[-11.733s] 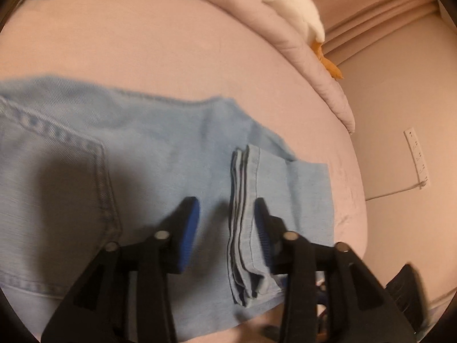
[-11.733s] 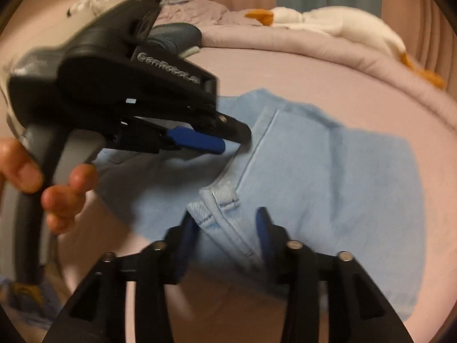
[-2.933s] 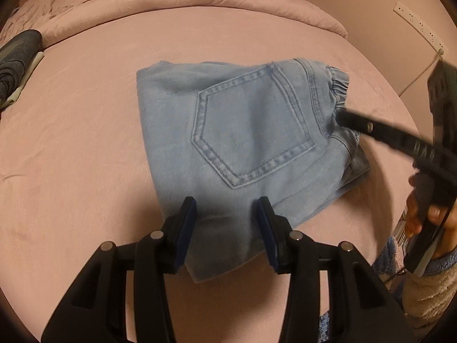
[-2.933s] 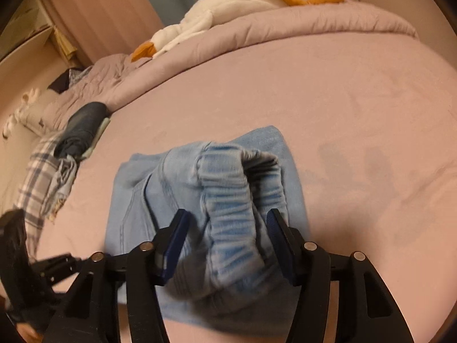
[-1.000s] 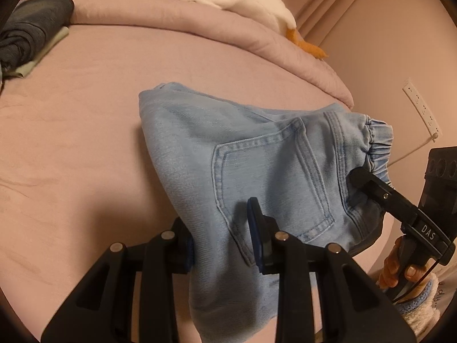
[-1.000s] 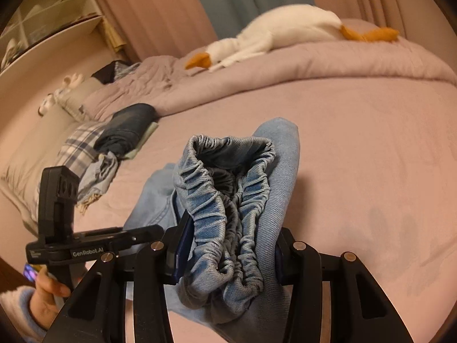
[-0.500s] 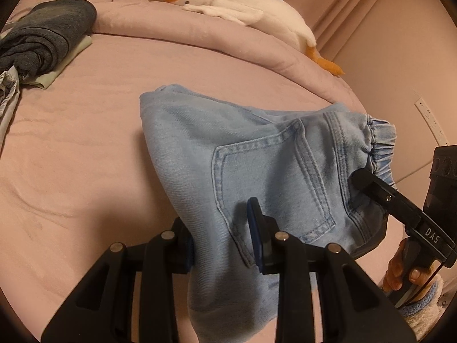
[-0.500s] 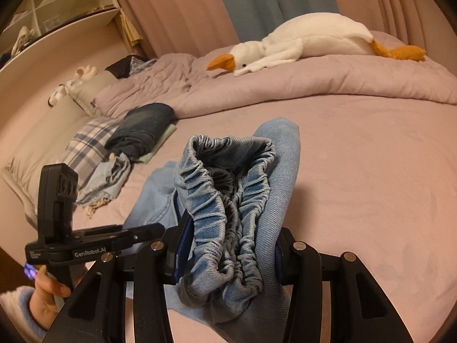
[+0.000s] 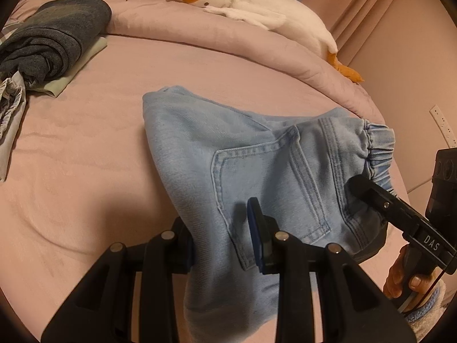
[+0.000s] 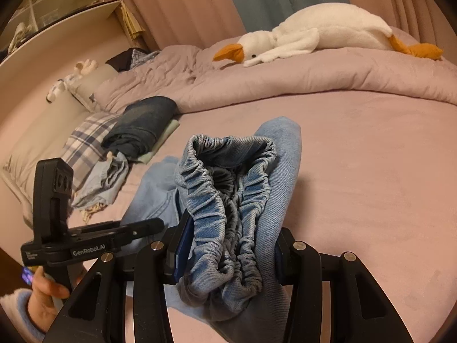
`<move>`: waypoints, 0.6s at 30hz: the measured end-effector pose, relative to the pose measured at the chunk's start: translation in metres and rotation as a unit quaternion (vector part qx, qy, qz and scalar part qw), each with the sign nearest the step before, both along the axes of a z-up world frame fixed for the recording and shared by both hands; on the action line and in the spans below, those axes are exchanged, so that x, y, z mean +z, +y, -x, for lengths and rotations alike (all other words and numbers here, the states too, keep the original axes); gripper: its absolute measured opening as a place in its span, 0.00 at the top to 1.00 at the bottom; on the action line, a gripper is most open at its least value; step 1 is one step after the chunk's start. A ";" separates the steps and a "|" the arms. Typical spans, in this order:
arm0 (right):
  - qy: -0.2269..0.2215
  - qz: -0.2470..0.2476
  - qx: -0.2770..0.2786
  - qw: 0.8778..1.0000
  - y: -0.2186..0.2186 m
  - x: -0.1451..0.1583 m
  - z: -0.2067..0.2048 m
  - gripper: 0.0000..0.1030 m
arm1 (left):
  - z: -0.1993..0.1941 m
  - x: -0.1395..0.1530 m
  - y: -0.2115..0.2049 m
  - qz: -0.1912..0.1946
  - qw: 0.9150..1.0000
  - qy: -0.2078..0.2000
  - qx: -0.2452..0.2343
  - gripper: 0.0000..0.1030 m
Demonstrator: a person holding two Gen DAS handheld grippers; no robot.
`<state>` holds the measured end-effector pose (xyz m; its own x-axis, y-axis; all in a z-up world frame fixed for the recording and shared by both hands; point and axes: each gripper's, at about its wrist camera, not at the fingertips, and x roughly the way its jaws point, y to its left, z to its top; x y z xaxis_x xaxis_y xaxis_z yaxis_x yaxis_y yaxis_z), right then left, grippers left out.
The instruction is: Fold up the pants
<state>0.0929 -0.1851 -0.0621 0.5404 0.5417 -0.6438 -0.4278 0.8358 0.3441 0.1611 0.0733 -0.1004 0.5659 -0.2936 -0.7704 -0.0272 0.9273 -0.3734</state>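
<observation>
Lifted off the sheet where it lay flat a few seconds back, the folded pair of light blue pants (image 9: 257, 154) now hangs between the two grippers above the pink bed (image 9: 85, 148). The left gripper (image 9: 221, 230) is clamped on the folded edge below the back pocket, and the right gripper (image 10: 228, 243) is clamped on the bunched elastic waistband. In the left wrist view the bundle's long axis runs across the picture, waistband to the right and fold to the left, the far corner sagging toward the sheet. Open sheet lies to the left and ahead. A stack of dark folded clothes (image 9: 54, 37) sits far left; the rolled duvet with a plush goose (image 9: 257, 8) borders the far side, and the bed's edge is close on the right.
</observation>
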 end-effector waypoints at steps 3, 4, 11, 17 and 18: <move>0.004 -0.003 -0.001 1.000 0.003 -0.003 -0.005 0.53 | -0.004 -0.002 0.002 -0.003 1.000 0.002 0.003 0.72; 0.004 -0.004 -0.001 1.000 0.004 -0.003 -0.007 0.53 | -0.005 -0.003 0.003 -0.003 1.000 0.003 0.004 0.72; 0.017 -0.011 -0.005 1.000 0.008 -0.012 -0.016 0.53 | -0.013 -0.009 0.006 -0.002 1.000 0.012 0.008 0.72; 0.034 -0.016 -0.011 0.999 0.007 -0.020 -0.022 0.54 | -0.015 -0.010 0.004 -0.005 1.000 0.014 0.007 0.72; 0.035 -0.017 -0.012 0.999 0.007 -0.020 -0.023 0.53 | -0.015 -0.010 0.004 -0.006 1.000 0.014 0.007 0.72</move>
